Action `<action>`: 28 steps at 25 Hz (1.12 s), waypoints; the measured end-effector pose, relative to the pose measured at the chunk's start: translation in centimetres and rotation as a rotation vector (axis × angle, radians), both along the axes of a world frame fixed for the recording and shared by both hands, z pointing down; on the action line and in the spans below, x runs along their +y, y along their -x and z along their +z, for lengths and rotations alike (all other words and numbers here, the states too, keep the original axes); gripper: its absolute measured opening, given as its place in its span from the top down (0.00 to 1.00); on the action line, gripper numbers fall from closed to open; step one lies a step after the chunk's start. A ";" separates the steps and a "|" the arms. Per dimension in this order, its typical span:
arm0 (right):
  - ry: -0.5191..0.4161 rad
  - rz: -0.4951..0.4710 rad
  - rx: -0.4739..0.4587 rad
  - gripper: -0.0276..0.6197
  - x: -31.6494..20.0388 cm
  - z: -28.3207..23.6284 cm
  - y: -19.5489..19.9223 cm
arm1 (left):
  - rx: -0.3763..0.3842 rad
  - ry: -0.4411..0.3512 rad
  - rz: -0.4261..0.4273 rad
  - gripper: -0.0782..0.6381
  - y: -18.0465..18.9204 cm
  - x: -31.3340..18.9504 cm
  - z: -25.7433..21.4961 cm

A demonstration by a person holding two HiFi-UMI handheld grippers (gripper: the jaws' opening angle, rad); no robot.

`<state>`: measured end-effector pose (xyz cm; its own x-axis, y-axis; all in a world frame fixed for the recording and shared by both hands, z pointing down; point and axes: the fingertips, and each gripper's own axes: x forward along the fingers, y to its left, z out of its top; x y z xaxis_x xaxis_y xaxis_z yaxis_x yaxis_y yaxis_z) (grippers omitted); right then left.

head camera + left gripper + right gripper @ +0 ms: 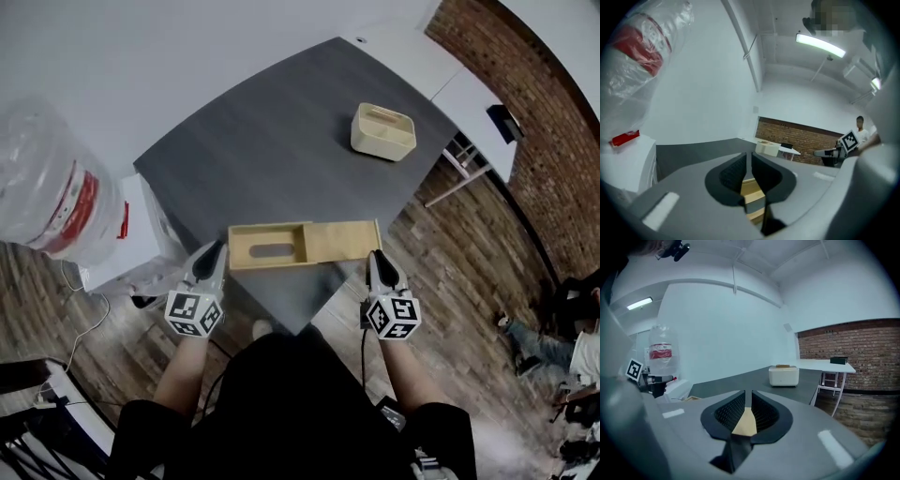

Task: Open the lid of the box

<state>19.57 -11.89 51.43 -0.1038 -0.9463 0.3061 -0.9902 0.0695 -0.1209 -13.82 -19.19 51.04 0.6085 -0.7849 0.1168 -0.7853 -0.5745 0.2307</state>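
A flat wooden box (267, 248) lies at the near corner of the dark grey table (272, 141). Its sliding lid (342, 242) is pushed out to the right, so the left half of the tray is uncovered. My left gripper (217, 248) sits at the box's left end, jaws nearly together with nothing between them. My right gripper (377, 257) sits at the lid's right end, and its jaws are also drawn close. In the left gripper view, pale wood (752, 194) shows below the left gripper (749, 161). In the right gripper view, the lid's wood (746, 424) shows under the right gripper (748, 401).
A small beige container (383, 130) stands near the table's far right side. A plastic-wrapped water bottle (47, 192) stands on a white cabinet (141, 239) at the left. A white table (450, 84) and a brick wall lie beyond. A person (562, 347) sits on the floor at the right.
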 end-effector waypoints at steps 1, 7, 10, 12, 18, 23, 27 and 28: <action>0.001 -0.013 0.010 0.89 0.8 0.0 0.6 | 0.002 -0.013 0.018 0.84 0.0 0.6 -0.1; 0.009 -0.065 0.056 0.91 4.3 0.2 2.3 | 0.031 -0.029 0.065 0.84 0.5 3.9 0.3; 0.003 -0.071 0.060 0.94 4.7 0.3 2.0 | 0.039 -0.023 0.063 0.86 0.5 5.2 0.4; -0.008 -0.079 0.054 0.95 4.5 0.3 2.0 | 0.027 -0.028 0.069 0.86 0.2 5.9 0.4; -0.057 -0.155 0.033 0.95 4.3 -0.8 2.9 | 0.024 -0.047 0.049 0.88 -1.2 7.3 -0.5; -0.085 -0.199 0.077 0.95 6.1 -1.4 1.7 | 0.031 -0.082 0.042 0.89 -3.4 8.6 -1.9; -0.093 -0.204 0.063 0.95 7.8 -1.4 0.1 | 0.034 -0.093 0.024 0.89 -4.6 10.4 -2.4; -0.096 -0.205 0.059 0.95 8.2 -1.4 -0.3 | 0.034 -0.094 0.017 0.89 -4.9 10.9 -2.5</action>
<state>19.90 -3.67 49.99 -0.2812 -0.9324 0.2271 -0.9594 0.2781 -0.0463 -8.91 -8.26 48.57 0.6243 -0.7808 0.0227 -0.7679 -0.6081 0.2014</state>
